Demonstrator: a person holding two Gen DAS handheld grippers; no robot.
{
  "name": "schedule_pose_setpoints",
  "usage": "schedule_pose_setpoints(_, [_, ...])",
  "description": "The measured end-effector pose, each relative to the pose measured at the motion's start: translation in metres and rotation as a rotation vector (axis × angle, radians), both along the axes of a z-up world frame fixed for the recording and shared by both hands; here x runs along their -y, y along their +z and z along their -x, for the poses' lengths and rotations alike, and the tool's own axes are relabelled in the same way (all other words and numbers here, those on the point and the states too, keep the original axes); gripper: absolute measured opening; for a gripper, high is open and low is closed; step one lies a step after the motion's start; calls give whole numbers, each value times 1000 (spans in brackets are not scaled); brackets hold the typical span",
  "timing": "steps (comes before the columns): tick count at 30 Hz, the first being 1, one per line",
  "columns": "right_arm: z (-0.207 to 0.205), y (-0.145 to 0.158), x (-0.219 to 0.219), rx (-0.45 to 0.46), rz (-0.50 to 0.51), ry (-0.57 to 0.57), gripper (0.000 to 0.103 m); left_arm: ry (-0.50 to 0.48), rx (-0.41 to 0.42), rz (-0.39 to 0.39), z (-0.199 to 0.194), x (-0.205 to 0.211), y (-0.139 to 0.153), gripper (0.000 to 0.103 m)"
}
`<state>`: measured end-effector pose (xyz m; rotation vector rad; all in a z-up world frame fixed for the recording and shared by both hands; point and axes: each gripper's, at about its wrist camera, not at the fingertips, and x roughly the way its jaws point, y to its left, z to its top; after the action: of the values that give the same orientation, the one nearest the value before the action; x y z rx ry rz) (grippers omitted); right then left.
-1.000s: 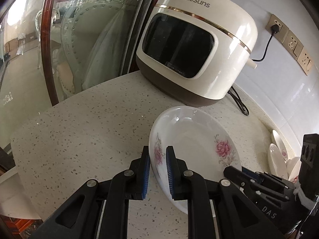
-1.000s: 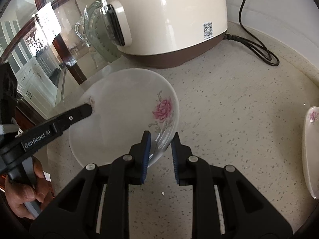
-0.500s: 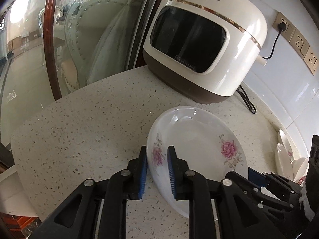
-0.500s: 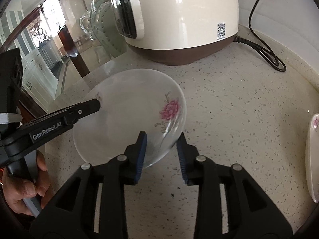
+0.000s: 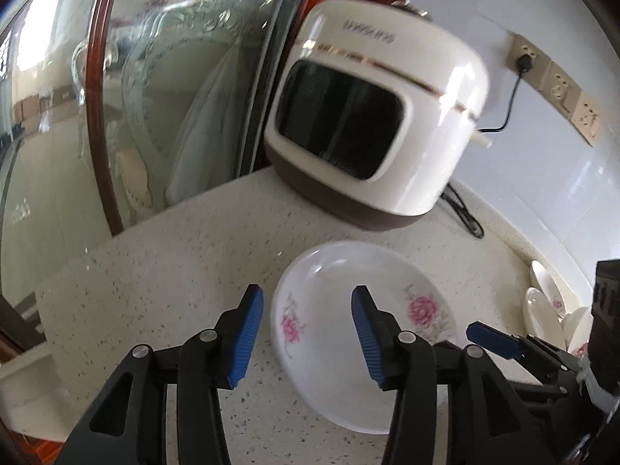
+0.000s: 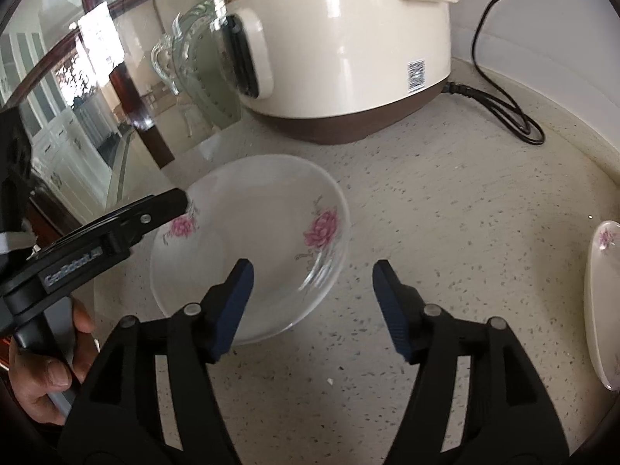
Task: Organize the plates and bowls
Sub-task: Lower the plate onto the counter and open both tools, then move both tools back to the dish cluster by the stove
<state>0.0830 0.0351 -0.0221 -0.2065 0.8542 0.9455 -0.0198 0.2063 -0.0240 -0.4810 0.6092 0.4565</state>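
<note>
Left wrist view first: the left tool (image 5: 306, 329) stands with its blue pads spread, having just been opening, and the near rim of the flowered plate (image 5: 348, 310) lies between the pads without either one pressing on it. The plate rests flat on the speckled table (image 5: 155, 271), a little in front of the cream rice cooker (image 5: 379, 116) that stands at the table's far edge beside the glass door (image 5: 135, 97). My reading is that the plate has been set down here and both grips are letting go, so it can stay as the base for stacking. At the table's right edge more flowered plates (image 5: 542, 310) lean together, probably the ones yet to be gathered. The right tool shows at the lower right, one blue fingertip (image 5: 488, 337) near the plate's right rim.

Right wrist view: the right tool (image 6: 312, 294) is likewise spread wide, its jaws having just been opening; the plate's right rim sits between them, untouched. The plate (image 6: 252, 240) lies flat before the cooker. The left tool reaches in from the left, held by a hand (image 6: 50, 368), its tip at the plate's far left rim. Another plate (image 6: 600, 310) lies well apart, at the right edge.
</note>
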Motion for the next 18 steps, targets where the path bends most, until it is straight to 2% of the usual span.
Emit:
schedule_pose_setpoints(10, [-11,19,27,73,-23,-164,74,-178,73,-94,-14,26,29,50])
schedule_pose_setpoints(18, [-11,29,77,-23,-48,-380,80,-347,127,-53,-48,51,46,52])
